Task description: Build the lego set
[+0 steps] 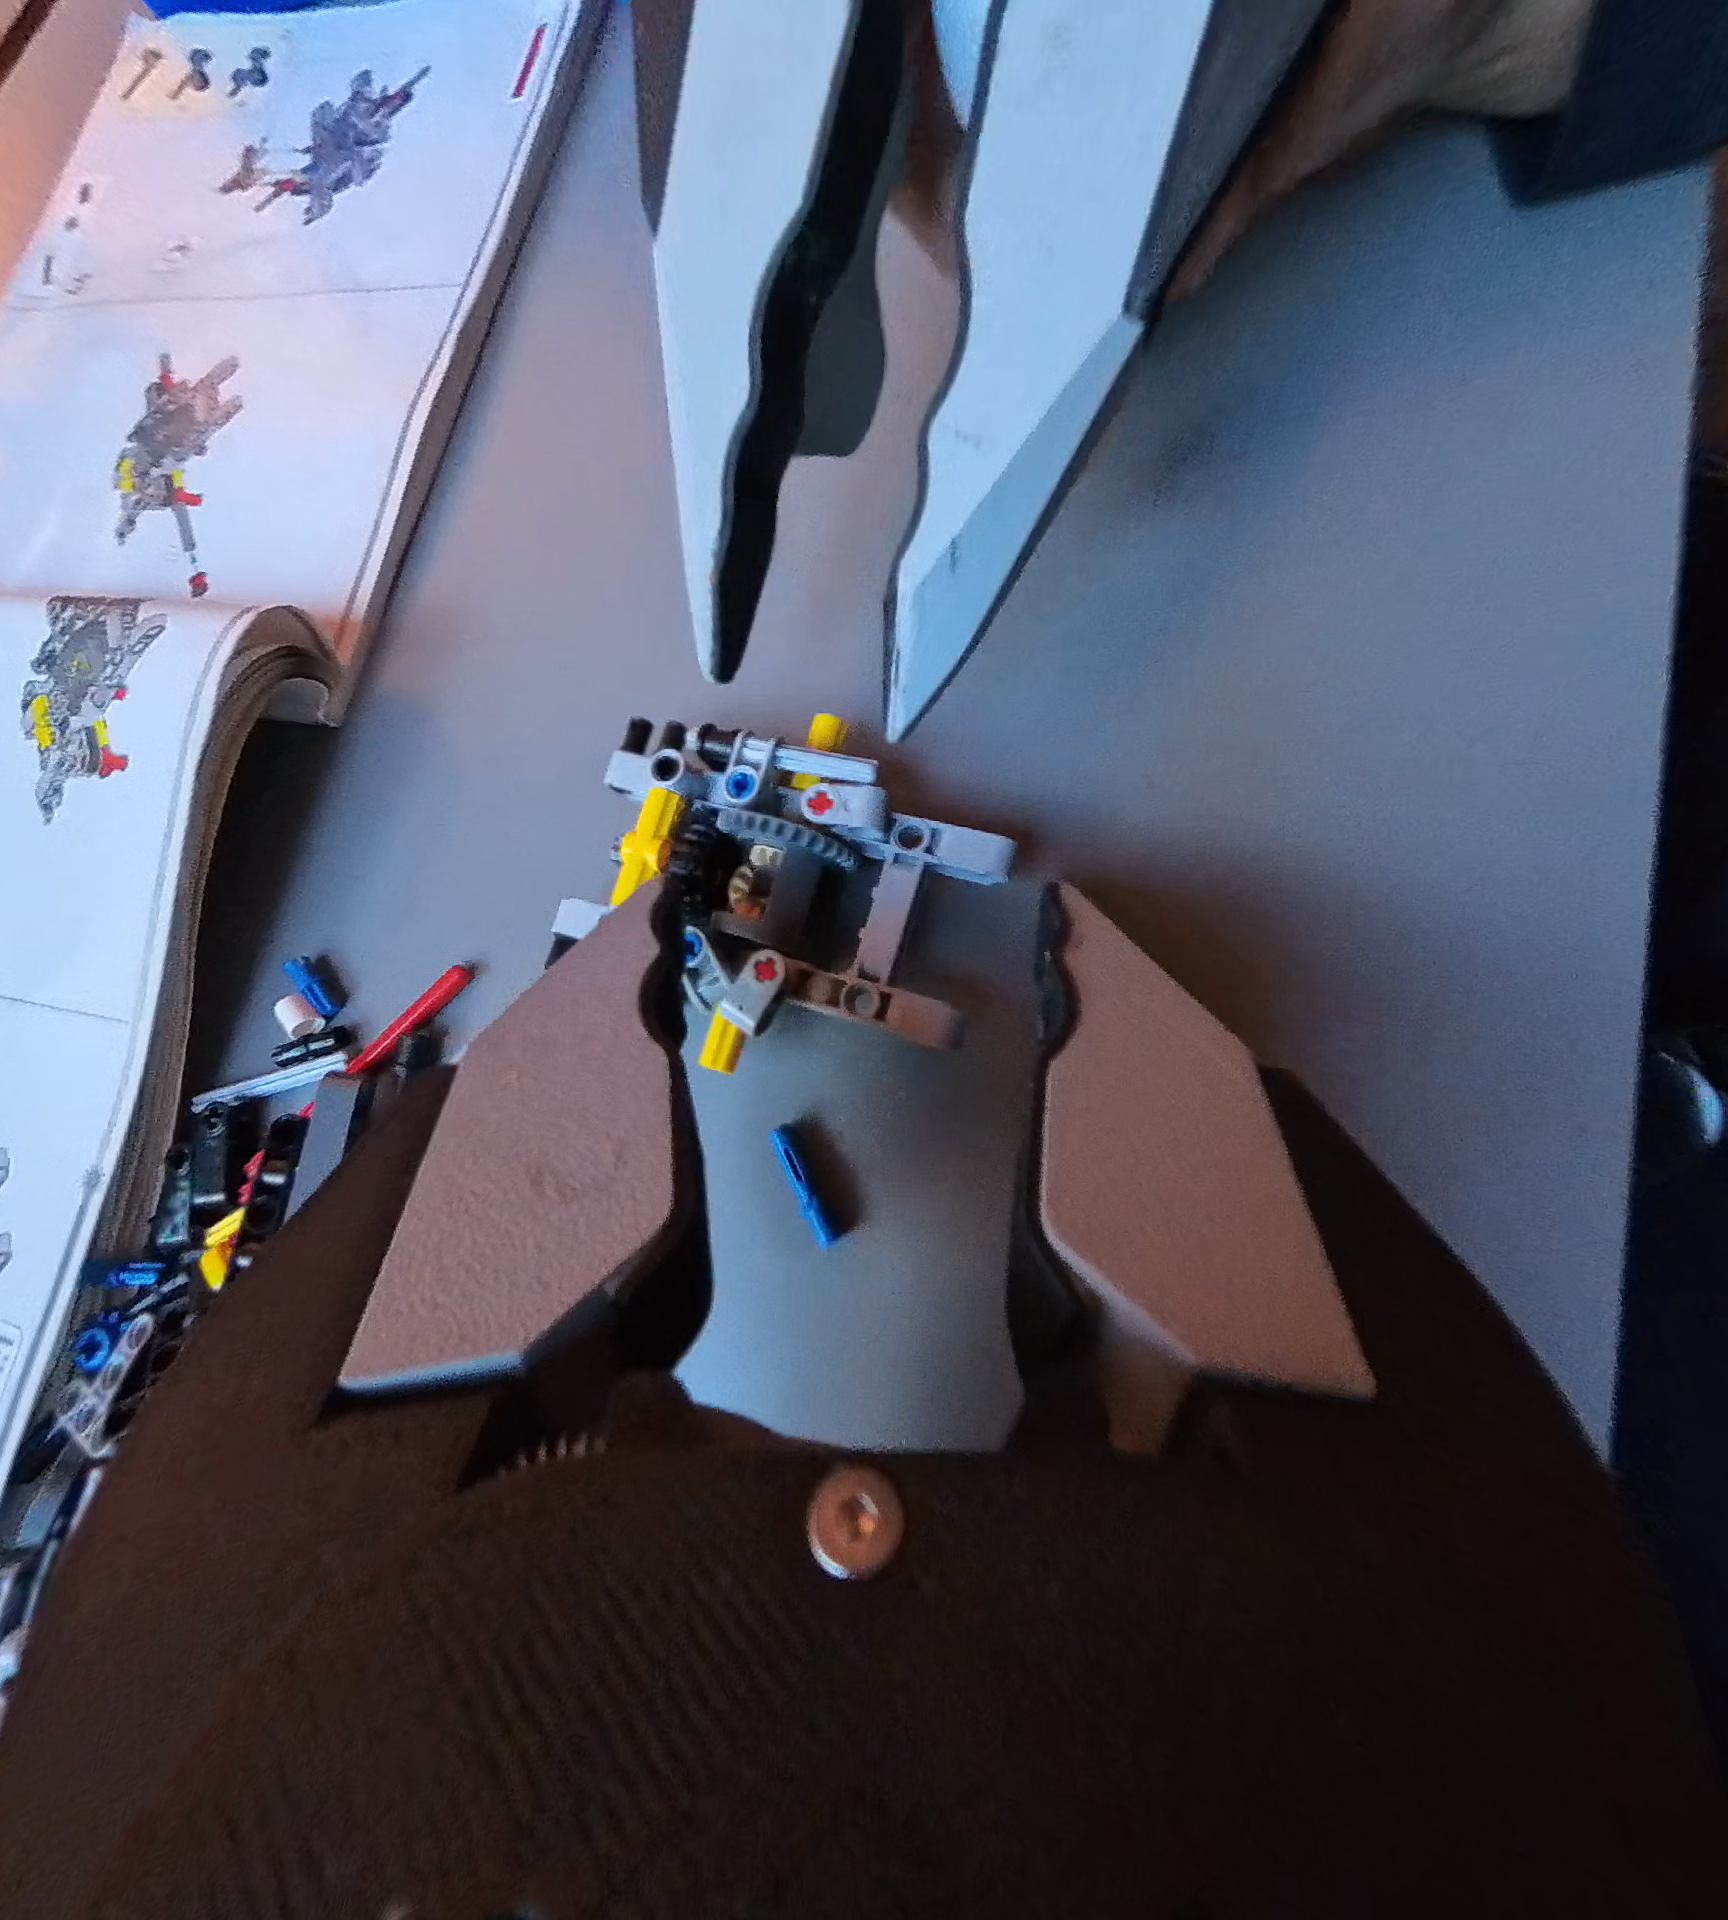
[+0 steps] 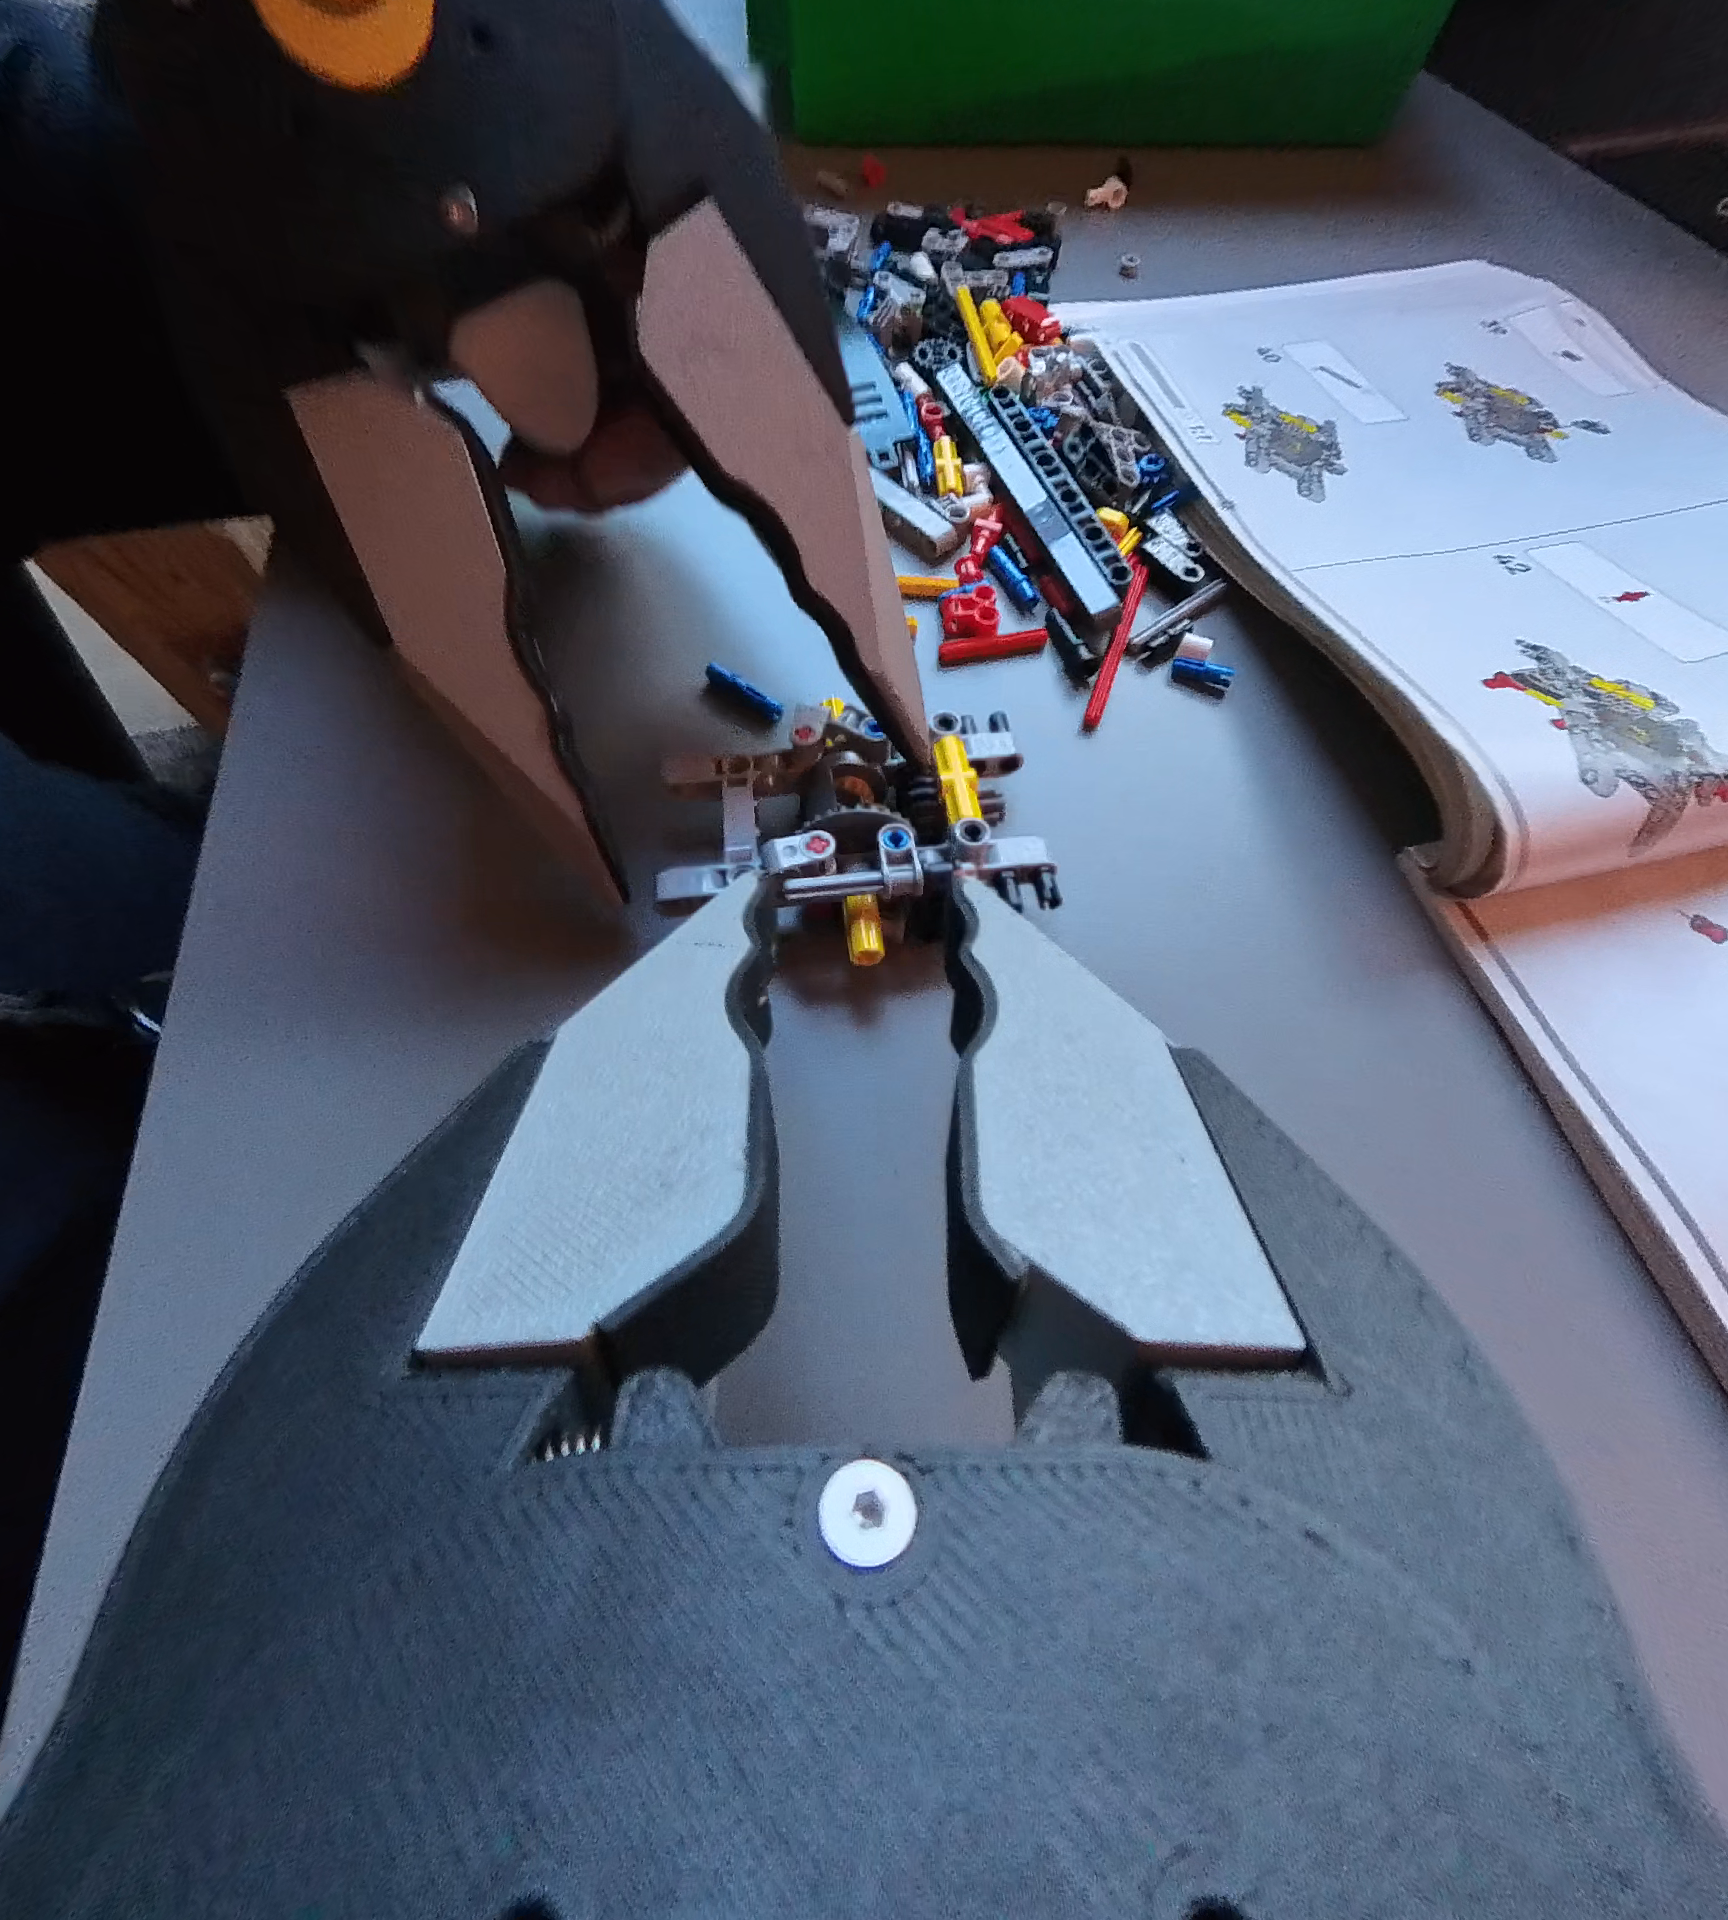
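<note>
Small grey brick model (image 1: 787, 883) stands mid-surface (image 1: 1307, 727), between two hand-held grippers approaching from opposite sides. Left hand-held gripper (image 1: 855, 935) spread wide: one fingertip (image 1: 647, 935) against the model's gear side, the other well apart, nothing clamped. Right hand-held gripper (image 2: 855, 914) partly open, tips at the model's near beam around a yellow pin (image 2: 862, 925); a grip cannot be told. Loose blue pin (image 1: 806, 1184) lies just beside; parts pile (image 2: 1026, 436) and open booklet (image 2: 1514, 582) nearer one edge.

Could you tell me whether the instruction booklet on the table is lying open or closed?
Open: the booklet lies spread on the table, printed pages facing up, its page stack curling at the fold.
</note>
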{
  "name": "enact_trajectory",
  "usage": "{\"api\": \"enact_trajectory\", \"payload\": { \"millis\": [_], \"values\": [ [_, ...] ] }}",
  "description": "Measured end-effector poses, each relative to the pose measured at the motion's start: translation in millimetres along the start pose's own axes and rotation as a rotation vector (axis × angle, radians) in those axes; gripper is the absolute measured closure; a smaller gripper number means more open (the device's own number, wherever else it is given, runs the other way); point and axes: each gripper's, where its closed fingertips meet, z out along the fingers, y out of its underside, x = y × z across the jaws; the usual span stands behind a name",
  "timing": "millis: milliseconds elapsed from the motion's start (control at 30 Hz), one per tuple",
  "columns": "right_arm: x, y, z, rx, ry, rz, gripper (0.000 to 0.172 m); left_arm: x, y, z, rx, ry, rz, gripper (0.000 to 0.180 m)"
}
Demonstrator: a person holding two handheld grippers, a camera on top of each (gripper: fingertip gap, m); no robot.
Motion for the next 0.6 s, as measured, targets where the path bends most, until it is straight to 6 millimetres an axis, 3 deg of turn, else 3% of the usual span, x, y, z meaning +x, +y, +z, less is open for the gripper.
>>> {"api": "enact_trajectory", "payload": {
  "millis": [267, 400, 600],
  "values": [
    [-4, 7, 9, -0.068, 0.026, -0.093, 0.144, -24, -3, -22, -0.004, -0.002, 0.032, 0.129],
    [-5, 4, 7, -0.048, 0.025, -0.098, 0.144, -33, 5, -14, -0.072, 0.039, 0.030, 0.128],
    [-3, 3, 6, -0.033, 0.027, -0.083, 0.144, -26, -1, -1, -0.049, 0.244, -0.068, 0.125]
  ]
}}
